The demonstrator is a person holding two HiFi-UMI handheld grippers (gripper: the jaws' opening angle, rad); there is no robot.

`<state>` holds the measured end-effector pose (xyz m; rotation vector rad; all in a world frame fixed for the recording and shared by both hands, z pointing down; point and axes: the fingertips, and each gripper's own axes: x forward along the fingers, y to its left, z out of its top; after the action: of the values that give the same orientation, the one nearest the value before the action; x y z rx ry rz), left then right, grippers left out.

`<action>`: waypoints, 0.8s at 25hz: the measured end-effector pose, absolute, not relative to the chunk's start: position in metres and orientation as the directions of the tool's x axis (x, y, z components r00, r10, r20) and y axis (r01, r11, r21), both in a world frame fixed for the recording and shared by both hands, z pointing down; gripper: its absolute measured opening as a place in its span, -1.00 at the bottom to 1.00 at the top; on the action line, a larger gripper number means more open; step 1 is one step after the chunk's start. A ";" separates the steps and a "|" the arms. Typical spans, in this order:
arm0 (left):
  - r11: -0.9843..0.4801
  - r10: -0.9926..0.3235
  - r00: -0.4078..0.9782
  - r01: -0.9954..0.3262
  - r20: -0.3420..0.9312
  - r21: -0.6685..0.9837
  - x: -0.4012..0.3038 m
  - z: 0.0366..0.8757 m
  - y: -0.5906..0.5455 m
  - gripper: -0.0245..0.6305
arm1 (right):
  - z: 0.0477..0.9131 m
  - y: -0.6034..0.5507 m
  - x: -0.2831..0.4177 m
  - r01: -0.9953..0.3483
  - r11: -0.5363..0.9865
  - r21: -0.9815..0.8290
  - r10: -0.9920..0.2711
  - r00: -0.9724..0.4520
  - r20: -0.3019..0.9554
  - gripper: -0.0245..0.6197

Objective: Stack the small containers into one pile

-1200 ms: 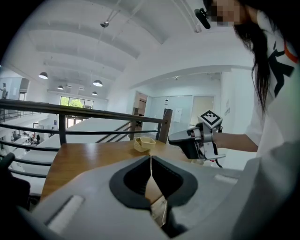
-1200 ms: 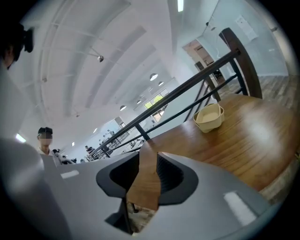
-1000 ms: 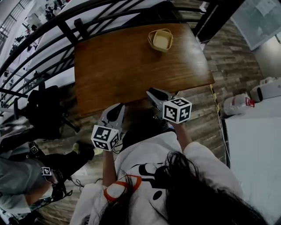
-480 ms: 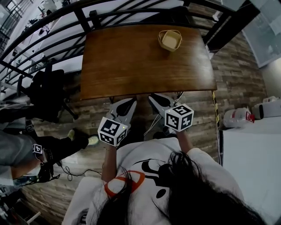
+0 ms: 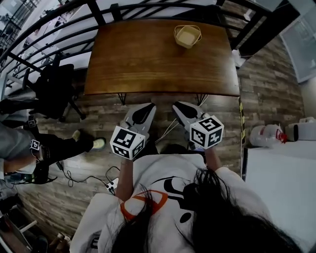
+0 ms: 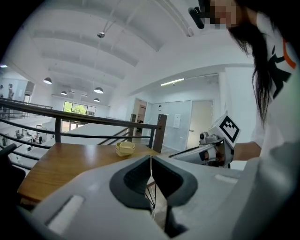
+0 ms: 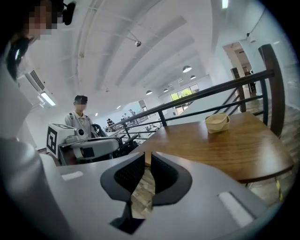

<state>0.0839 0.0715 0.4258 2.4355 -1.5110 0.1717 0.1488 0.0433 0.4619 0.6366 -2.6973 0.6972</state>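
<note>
- Far across the brown wooden table, close to its back edge and toward its right end, sits the pale yellow pile of small containers, one nested in the other.
- Both tools hang on the near side of the table, over the plank floor, short of the table's front edge and touching nothing.
- Left gripper: its own view shows the two dark pads pressed together with only a hairline seam between them, and nothing pinched.
- Right gripper: the pads are all but together, a thin slit shows floor through it, and nothing is between them.
- The two grippers sit side by side, near each other, tips pointing at the table and marker cubes toward the person's white shirt.
- The containers are well apart from both. From the head view they lie almost straight ahead of the right gripper and off to the right of the left one.
- In the left gripper view the pile shows small above the jaws, just left of the seam. In the right gripper view it stands up and to the right.
- A dark railing runs behind the table.
- A black chair stands off the table's left end.
- Another person stands at the left in the right gripper view.
</note>
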 end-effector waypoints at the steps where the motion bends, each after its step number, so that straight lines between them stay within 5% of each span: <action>1: -0.417 -0.860 0.448 -0.893 0.244 0.167 0.093 0.427 0.075 -0.93 | 0.464 0.047 0.157 -0.480 0.788 -0.386 -0.341 -0.862 0.375 -0.74; 20: -0.419 -0.865 0.445 -0.895 0.232 0.153 0.170 0.427 0.108 -0.93 | 0.471 0.084 0.224 -0.464 0.818 -0.340 -0.332 -0.863 0.381 -0.80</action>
<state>0.1696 0.1085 0.4267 2.4448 -1.5238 0.1703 0.2244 0.0841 0.4712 0.6062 -2.6966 0.6168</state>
